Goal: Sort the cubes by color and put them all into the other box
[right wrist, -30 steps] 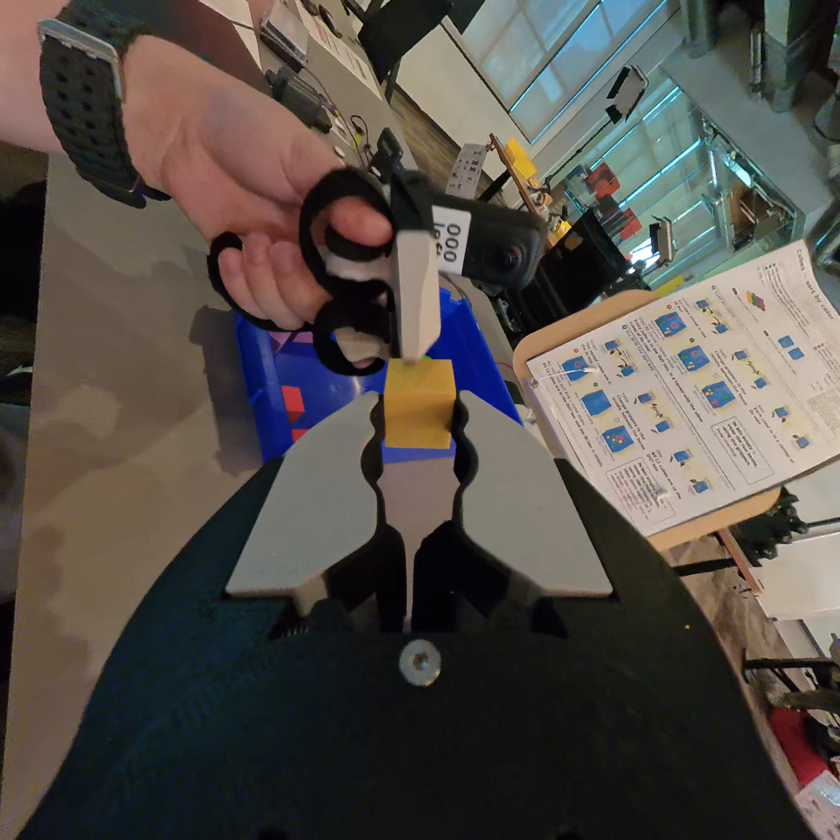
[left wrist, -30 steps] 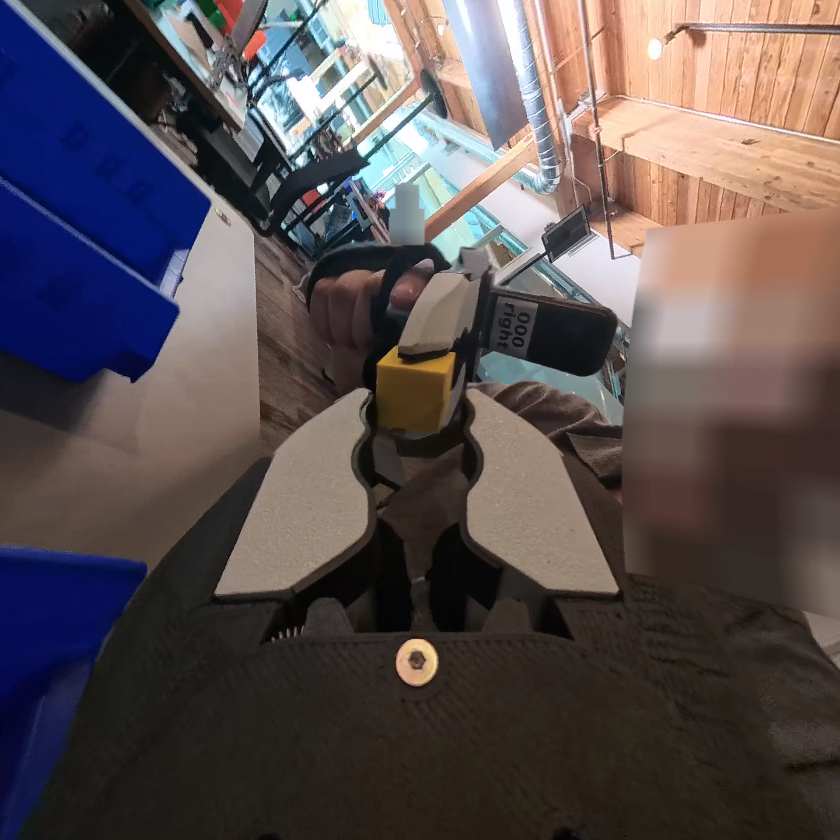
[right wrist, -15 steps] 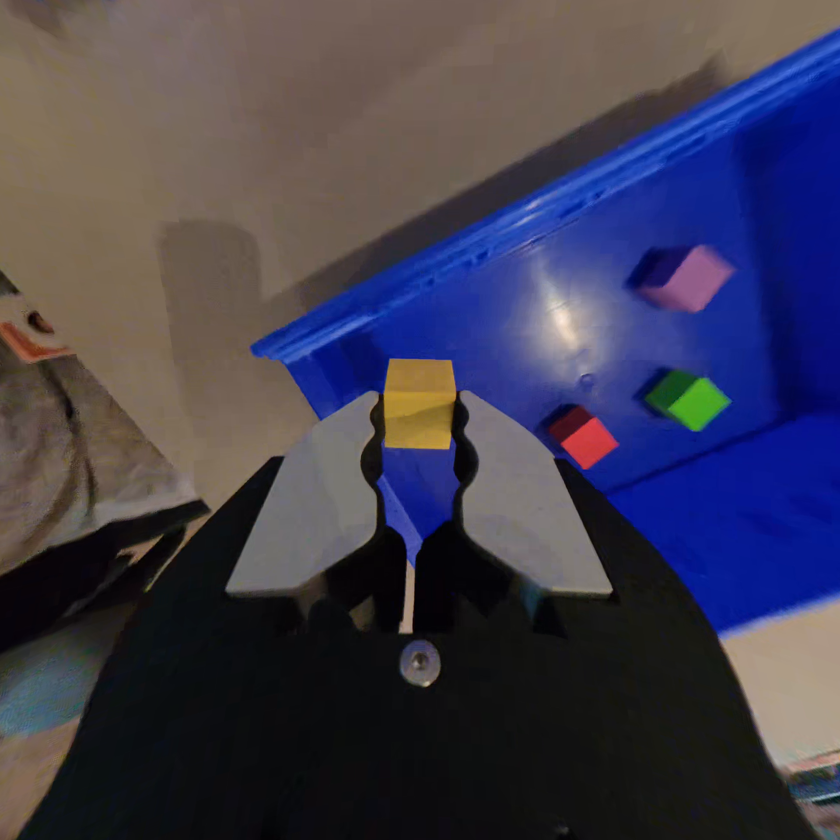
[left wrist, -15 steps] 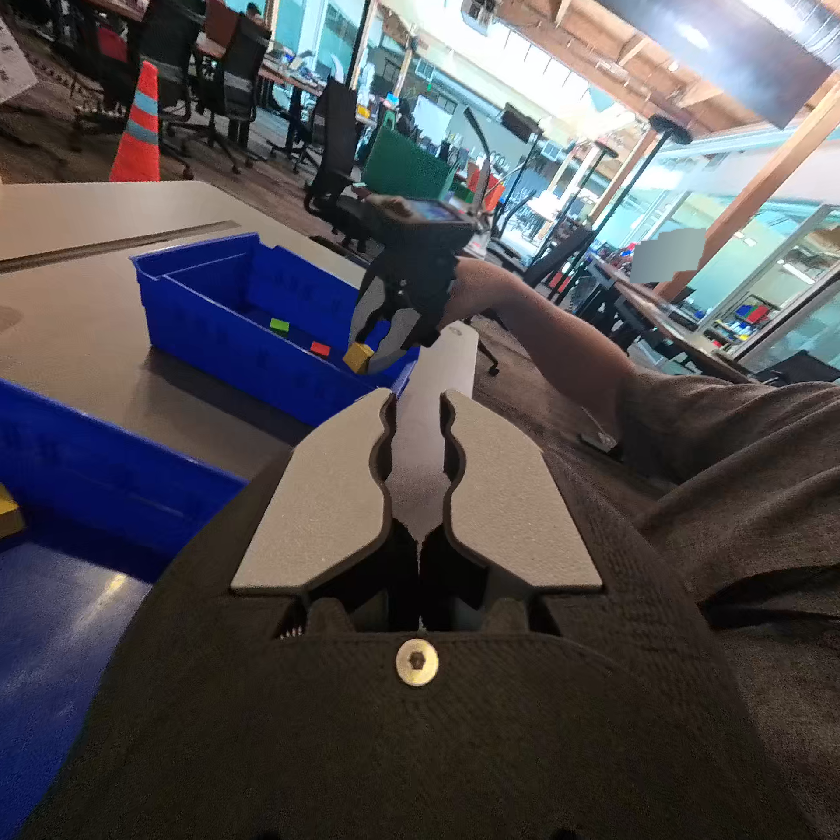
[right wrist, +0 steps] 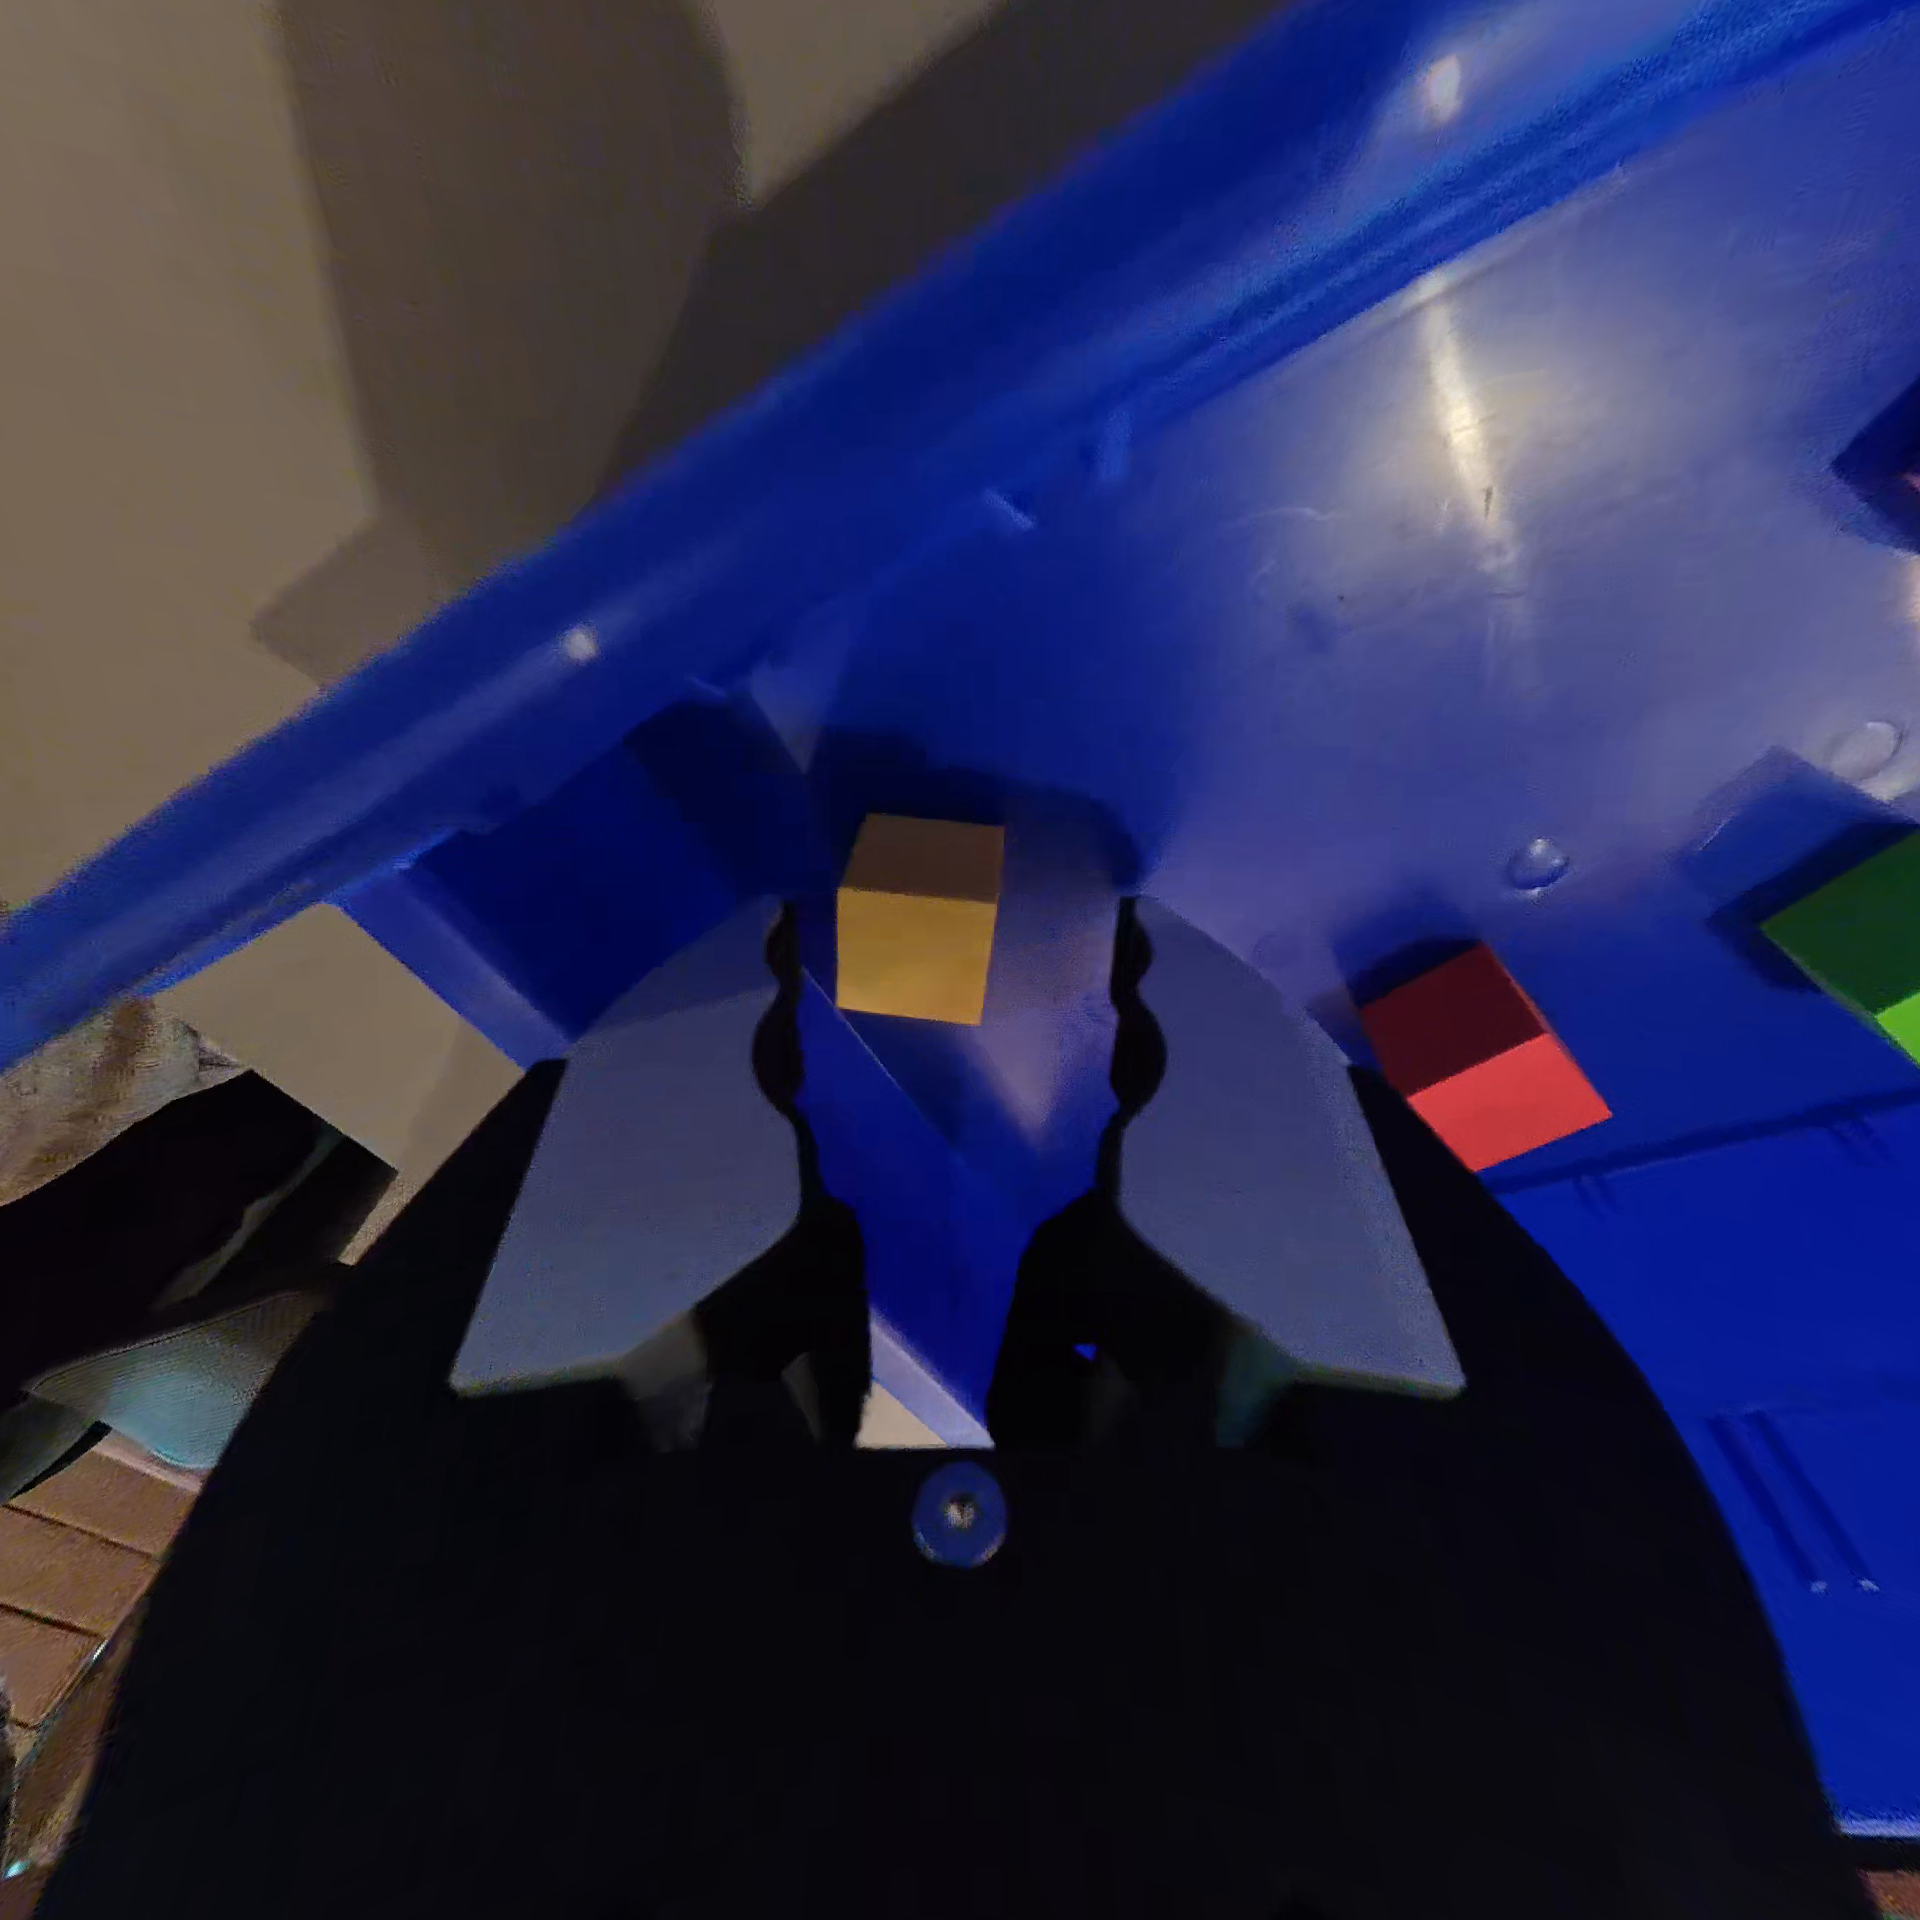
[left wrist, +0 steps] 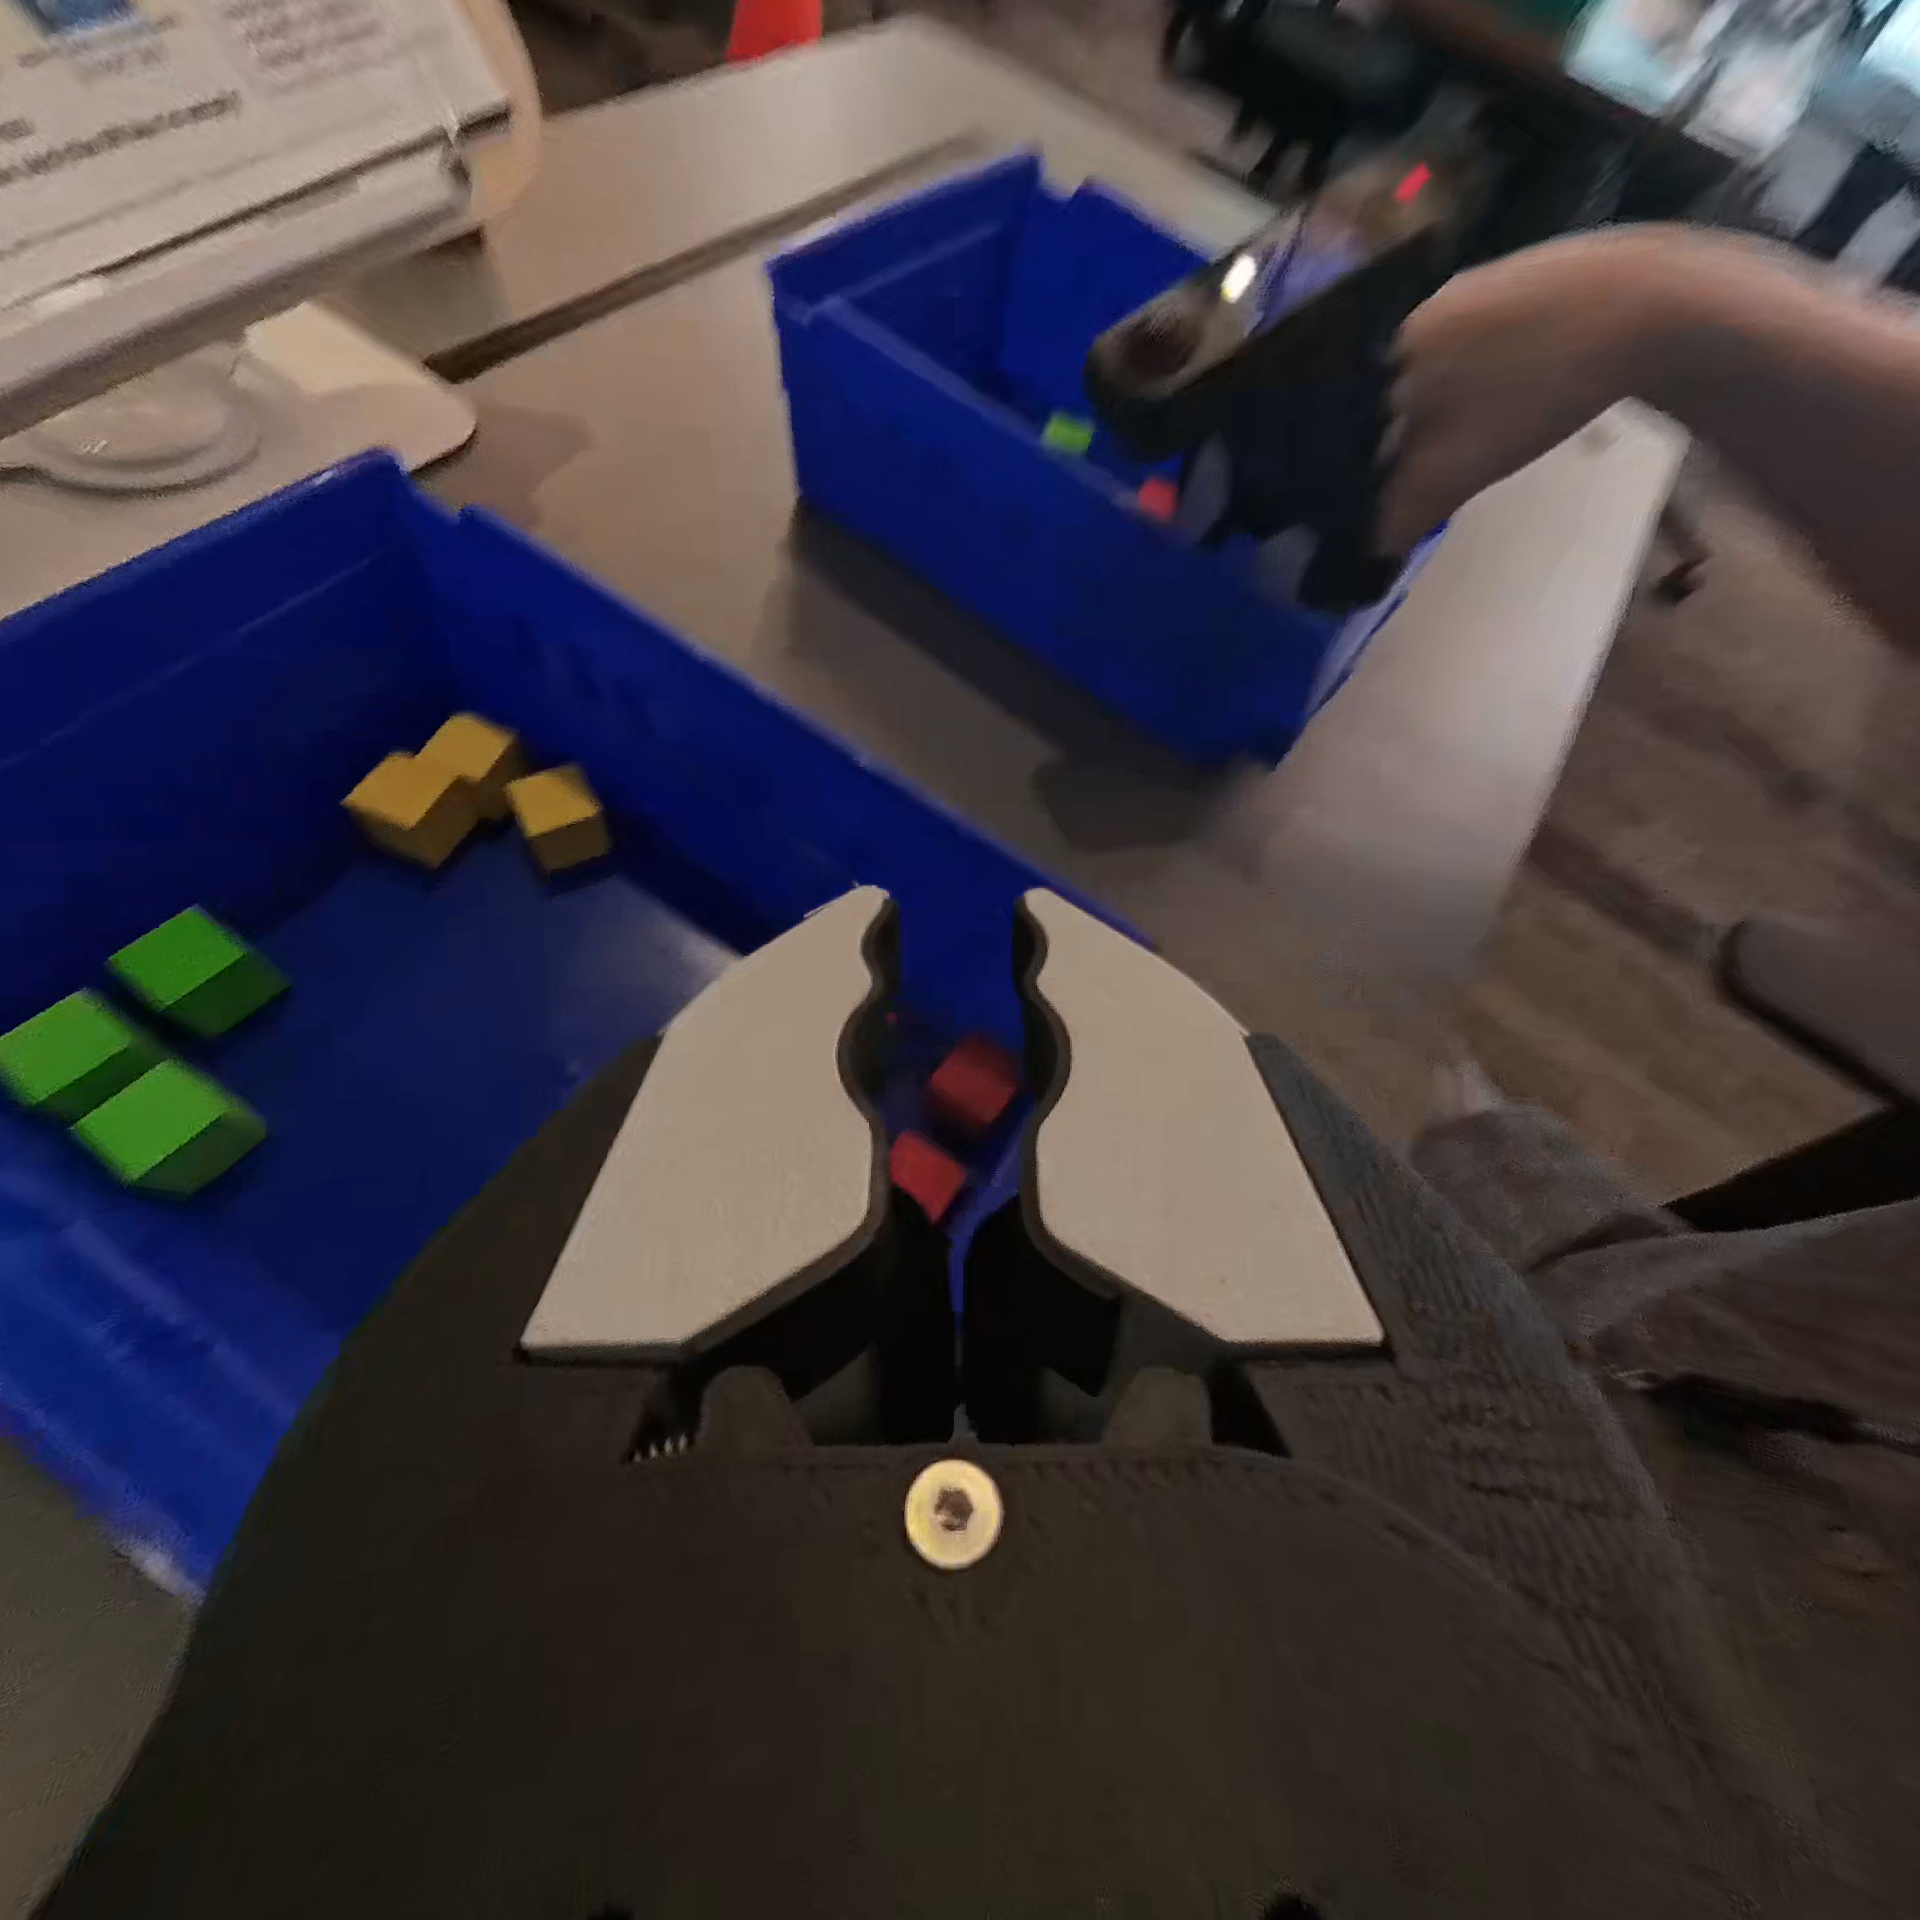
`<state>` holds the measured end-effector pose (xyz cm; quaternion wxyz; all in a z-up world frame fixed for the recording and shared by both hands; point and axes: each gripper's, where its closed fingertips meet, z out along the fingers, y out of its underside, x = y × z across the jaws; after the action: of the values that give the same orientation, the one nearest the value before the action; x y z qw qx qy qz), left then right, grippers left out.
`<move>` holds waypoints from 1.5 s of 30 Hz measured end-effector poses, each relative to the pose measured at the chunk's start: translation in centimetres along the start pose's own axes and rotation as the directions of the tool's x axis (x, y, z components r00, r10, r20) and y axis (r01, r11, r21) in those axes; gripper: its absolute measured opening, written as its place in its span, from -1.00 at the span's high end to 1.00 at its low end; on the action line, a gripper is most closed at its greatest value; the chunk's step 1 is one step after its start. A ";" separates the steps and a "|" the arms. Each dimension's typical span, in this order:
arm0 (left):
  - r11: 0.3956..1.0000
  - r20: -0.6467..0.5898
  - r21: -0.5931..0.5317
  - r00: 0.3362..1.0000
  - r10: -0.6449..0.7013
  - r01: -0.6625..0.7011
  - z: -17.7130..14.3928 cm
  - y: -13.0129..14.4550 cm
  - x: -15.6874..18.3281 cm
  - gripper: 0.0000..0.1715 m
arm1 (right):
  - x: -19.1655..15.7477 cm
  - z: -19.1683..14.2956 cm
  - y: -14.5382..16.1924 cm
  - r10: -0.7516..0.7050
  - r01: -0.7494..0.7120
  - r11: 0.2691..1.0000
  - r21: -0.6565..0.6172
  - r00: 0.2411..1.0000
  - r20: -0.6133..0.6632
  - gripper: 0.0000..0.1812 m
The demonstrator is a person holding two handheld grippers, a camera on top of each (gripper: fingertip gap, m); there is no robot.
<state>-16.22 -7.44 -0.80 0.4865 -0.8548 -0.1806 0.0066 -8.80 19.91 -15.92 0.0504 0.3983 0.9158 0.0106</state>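
The right gripper point(right wrist: 951, 925) has its two grey fingers spread wide, with nothing in its grip. A yellow cube point(right wrist: 914, 920) sits loose in the gap between the tips, in the middle of the right wrist picture, on the floor of a blue bin point(right wrist: 1351, 582). It touches neither finger. To the right of it in the same bin lie a red cube point(right wrist: 1481, 1055) and, at the right edge, a green cube point(right wrist: 1860, 930). The grey table point(right wrist: 208, 312) fills the upper left. The left gripper point(left wrist: 951, 925) has a narrow gap between its fingers and holds nothing. It hangs over the near corner of a second bin point(left wrist: 644, 686), which fills the left half of the left wrist picture. Through the gap I can see two red blocks point(left wrist: 951, 1117) on that bin's floor. Farther left lie three yellow blocks point(left wrist: 473, 790) close together and three green blocks point(left wrist: 135, 1049) near the left edge. In the upper right of that picture the first bin shows well apart, with the other gripper and a person's hand point(left wrist: 1558, 416) blurred above it. A stack of papers point(left wrist: 208, 135) sits in the upper left.
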 end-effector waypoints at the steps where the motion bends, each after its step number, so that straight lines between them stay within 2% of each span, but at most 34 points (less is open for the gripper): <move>1: 0.999 0.034 -0.042 0.999 0.023 -0.022 0.4 0.6 -0.5 0.69 | 0.2 -0.2 0.0 0.002 -0.002 1.000 0.007 1.000 -0.011 0.33; 4: 0.987 0.077 -0.141 0.993 0.093 -0.081 1.4 2.2 -1.6 0.62 | 1.2 -2.3 -0.1 0.024 -0.015 0.995 0.098 0.996 -0.085 0.38; 7: 0.955 0.088 -0.259 0.980 0.176 -0.148 3.2 3.6 -2.4 0.56 | 1.5 -5.9 -0.5 0.082 -0.031 0.963 0.269 0.980 -0.181 0.43; 10: 0.875 0.036 -0.383 0.942 0.333 -0.295 5.5 5.1 -2.9 0.55 | 0.0 -9.5 -1.4 0.119 0.002 0.876 0.482 0.968 -0.220 0.46; 12: 0.801 -0.020 -0.456 0.904 0.426 -0.388 6.7 6.0 -3.2 0.55 | -1.2 -10.8 -1.4 0.128 0.031 0.829 0.558 0.962 -0.243 0.47; 16: 0.626 -0.150 -0.559 0.808 0.569 -0.544 7.9 7.6 -4.1 0.55 | -2.1 -11.3 -0.1 0.152 0.046 0.803 0.594 0.948 -0.279 0.47; 17: 0.586 -0.187 -0.576 0.790 0.584 -0.570 8.1 8.1 -4.1 0.49 | -2.2 -11.4 0.3 0.161 0.041 0.798 0.601 0.947 -0.278 0.47; 20: 0.495 -0.260 -0.612 0.749 0.610 -0.616 8.6 9.4 -4.4 0.45 | -2.0 -11.3 1.1 0.185 0.022 0.785 0.619 0.946 -0.268 0.47; 27: 0.474 -0.324 -0.631 0.764 0.558 -0.614 10.0 10.9 -4.4 0.51 | -1.7 -10.7 2.0 0.205 0.010 0.773 0.635 0.942 -0.264 0.48; 31: 0.522 -0.376 -0.599 0.789 0.486 -0.607 10.0 11.1 -3.2 0.65 | -1.7 -11.4 2.3 0.213 0.031 0.747 0.665 0.935 -0.283 0.51; 33: 0.550 -0.354 -0.604 0.812 0.464 -0.577 9.5 11.0 -3.5 0.65 | -1.8 -12.2 2.2 0.214 0.070 0.715 0.696 0.925 -0.313 0.52; 34: 0.592 -0.327 -0.594 0.836 0.441 -0.545 9.2 10.5 -3.6 0.65 | -2.1 -12.7 2.0 0.208 0.093 0.694 0.714 0.924 -0.322 0.53; 36: 0.728 -0.273 -0.524 0.897 0.347 -0.441 8.3 8.7 -3.2 0.66 | -2.8 -13.6 1.4 0.189 0.139 0.650 0.747 0.923 -0.336 0.54; 39: 0.939 -0.327 -0.273 0.938 0.112 -0.207 5.9 4.1 -0.5 0.67 | -6.0 -15.2 -1.2 0.093 0.257 0.527 0.810 0.930 -0.355 0.55; 41: 0.993 -0.478 -0.117 0.877 -0.060 0.004 3.6 1.0 2.3 0.66 | -9.0 -16.5 -3.7 0.016 0.357 0.399 0.844 0.918 -0.396 0.54; 43: 0.981 -0.624 -0.060 0.760 -0.181 0.184 1.5 -0.9 4.7 0.67 | -11.9 -17.2 -6.2 -0.041 0.438 0.303 0.846 0.893 -0.448 0.50; 45: 0.949 -0.702 -0.055 0.663 -0.259 0.312 0.4 -2.0 6.2 0.67 | -14.4 -17.4 -8.4 -0.075 0.509 0.244 0.825 0.859 -0.507 0.47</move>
<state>-11.16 -4.24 1.69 0.5427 -0.7362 -0.1134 -0.3881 -6.95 4.04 2.10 -0.3620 0.1584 0.7934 -0.4630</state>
